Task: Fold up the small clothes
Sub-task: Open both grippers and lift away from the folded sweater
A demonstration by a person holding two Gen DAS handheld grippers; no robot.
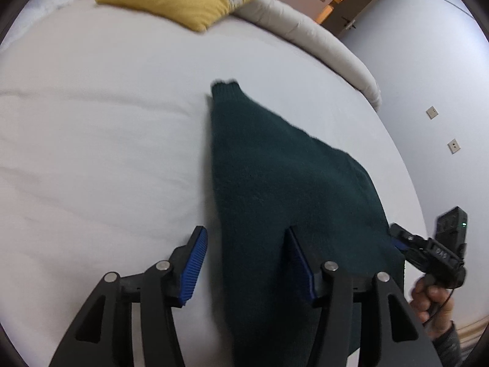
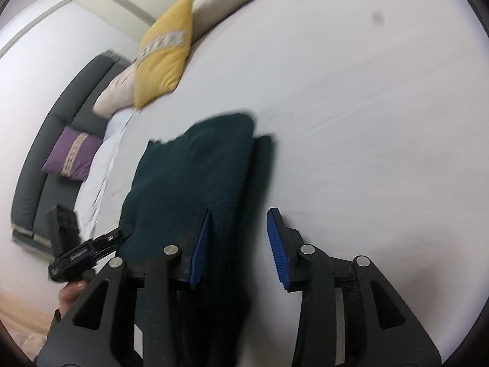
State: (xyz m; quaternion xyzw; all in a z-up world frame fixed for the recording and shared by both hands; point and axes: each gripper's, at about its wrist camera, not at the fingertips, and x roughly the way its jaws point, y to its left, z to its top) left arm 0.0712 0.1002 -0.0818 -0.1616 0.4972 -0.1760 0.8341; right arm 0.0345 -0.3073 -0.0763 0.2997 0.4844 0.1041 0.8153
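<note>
A dark green knitted garment [image 1: 275, 183] lies folded lengthwise on the white bed [image 1: 107, 137], its ribbed end [image 1: 226, 87] pointing away from me. My left gripper [image 1: 247, 263] stands open over the garment's near left edge. The left pad [image 1: 195, 263] is off the cloth and the right pad [image 1: 301, 263] is over it. In the right wrist view the garment [image 2: 198, 168] runs away from my right gripper [image 2: 238, 250], which is open astride the near right edge. Neither pair of pads presses the cloth. Each view also shows the other gripper [image 1: 397, 238] [image 2: 119, 235] at the garment's opposite side.
A yellow pillow [image 1: 183, 0] and a beige bolster [image 1: 321, 39] lie at the bed's far end. Right of the bed are a pale wall with sockets [image 1: 432, 111] and an open door [image 1: 336, 3]. A grey sofa [image 2: 45, 153] with a purple cushion [image 2: 71, 156] stands beyond.
</note>
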